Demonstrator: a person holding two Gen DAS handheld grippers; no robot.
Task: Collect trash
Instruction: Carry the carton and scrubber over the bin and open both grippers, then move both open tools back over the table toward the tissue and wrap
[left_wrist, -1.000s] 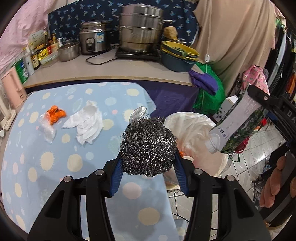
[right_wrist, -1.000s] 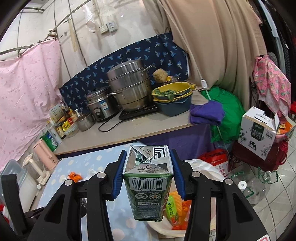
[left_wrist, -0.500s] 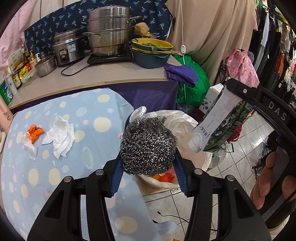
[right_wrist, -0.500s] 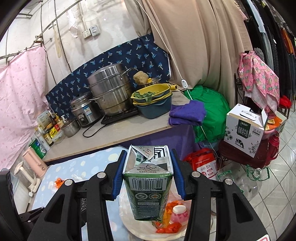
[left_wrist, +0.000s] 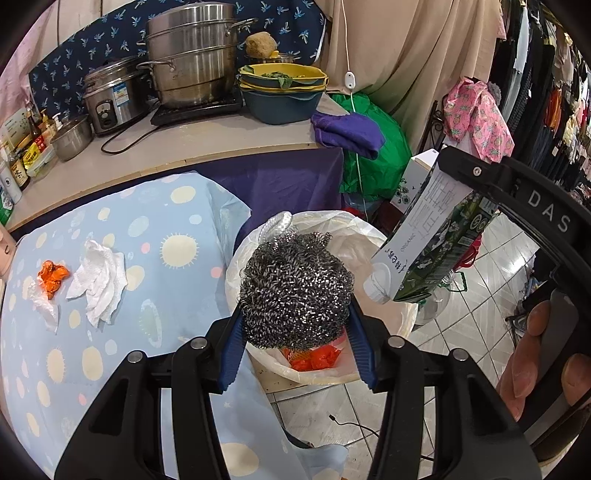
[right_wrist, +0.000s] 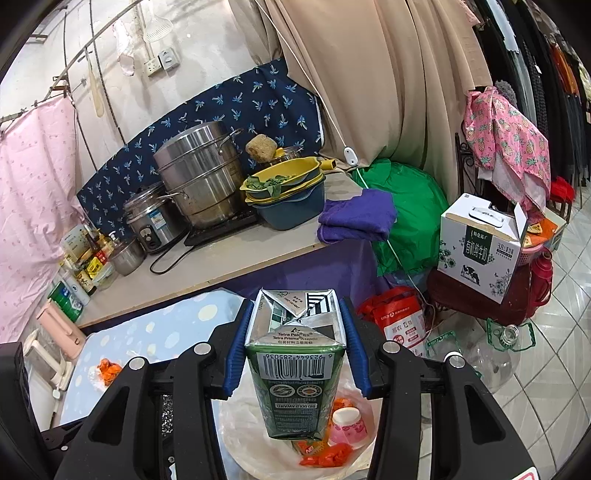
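My left gripper (left_wrist: 295, 325) is shut on a steel wool scrubber (left_wrist: 293, 290) and holds it above the bin (left_wrist: 369, 236), which is lined with a white bag and stands beside the table. My right gripper (right_wrist: 295, 343) is shut on a green milk carton (right_wrist: 295, 373), also above the bin (right_wrist: 251, 439); the carton shows at the right in the left wrist view (left_wrist: 428, 251). Orange scraps (right_wrist: 325, 452) and a small pink cup (right_wrist: 347, 422) lie in the bin. A white tissue (left_wrist: 99, 280) and an orange wrapper (left_wrist: 53, 275) lie on the table.
The table has a blue spotted cloth (left_wrist: 110, 369). Behind it a counter (left_wrist: 207, 140) holds a steel pot (left_wrist: 192, 66), a rice cooker (left_wrist: 110, 96), basins and bottles. A milk box (right_wrist: 480, 251), a red bag (right_wrist: 397, 325) and a clear jug (right_wrist: 495, 354) stand on the floor.
Both grippers have moved right from over the table to above the bin, still holding the scrubber and the carton. The bin's contents have come into view.
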